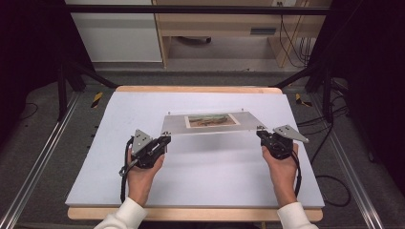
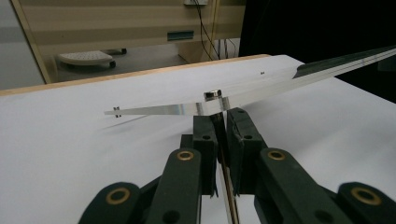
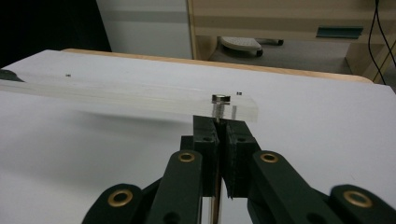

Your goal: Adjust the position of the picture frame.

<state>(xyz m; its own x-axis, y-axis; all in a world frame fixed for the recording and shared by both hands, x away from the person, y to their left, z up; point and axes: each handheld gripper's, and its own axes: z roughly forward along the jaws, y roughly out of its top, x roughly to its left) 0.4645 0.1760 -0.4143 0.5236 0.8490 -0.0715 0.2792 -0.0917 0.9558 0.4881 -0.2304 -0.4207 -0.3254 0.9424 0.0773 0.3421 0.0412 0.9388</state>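
A clear acrylic picture frame (image 1: 212, 122) with a small landscape print (image 1: 211, 120) sandwiched in its middle is seen held above a white table (image 1: 200, 176), gripped at its two near corners by a pair of hand-held grippers. At the left of the high view, the left gripper (image 1: 164, 141) is closed on the near left corner of the frame; in the left gripper view its black jaws are pressed together around the small metal corner standoff (image 2: 213, 95), with the transparent panel stretching away to the right and slightly upward. Across the middle, the frame's long axis is laid from left to right, parallel to the near table edge, and a faint shadow is cast on the table beneath it, so the panel is judged to be lifted clear of the surface rather than resting on it. At the right, the right gripper (image 1: 262, 136) is likewise clamped on the near right corner; in the right gripper view its jaws are closed just below the corner standoff (image 3: 221, 99), and the panel extends away to the left. The frame lies directly ahead of both sets of jaws, and each hand is equally near its own corner, so any coming move would have to be shared evenly to keep the panel level.
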